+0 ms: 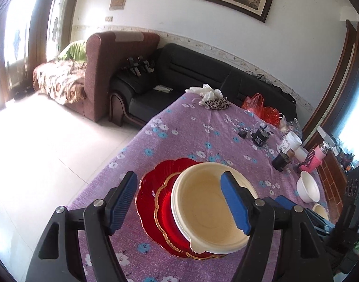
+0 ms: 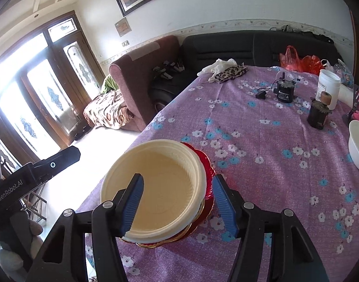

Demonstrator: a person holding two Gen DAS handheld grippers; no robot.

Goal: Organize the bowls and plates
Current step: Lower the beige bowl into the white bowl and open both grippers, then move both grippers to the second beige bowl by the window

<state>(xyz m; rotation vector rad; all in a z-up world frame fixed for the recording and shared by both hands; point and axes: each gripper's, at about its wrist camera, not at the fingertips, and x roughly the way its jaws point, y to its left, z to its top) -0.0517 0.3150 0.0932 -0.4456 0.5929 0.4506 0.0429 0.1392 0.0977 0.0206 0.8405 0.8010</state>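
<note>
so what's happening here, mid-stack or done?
A person holds a gripper in each hand over a table with a purple floral cloth. A cream bowl sits stacked on red plates. The left gripper and right gripper both hang open around the bowl, pads off it, so it looks just set down. A white bowl still waits to the right, unstacked.

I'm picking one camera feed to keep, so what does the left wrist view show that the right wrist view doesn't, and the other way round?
Only the left wrist view: the small cream bowl at the right edge, and two red plates clearly layered under the big bowl.

Only the right wrist view: the glass-panelled doors and the other claw's black body at left.

Both: the cream bowl on the red plates, the white bowl, the purple flowered tablecloth, each claw open.
</note>
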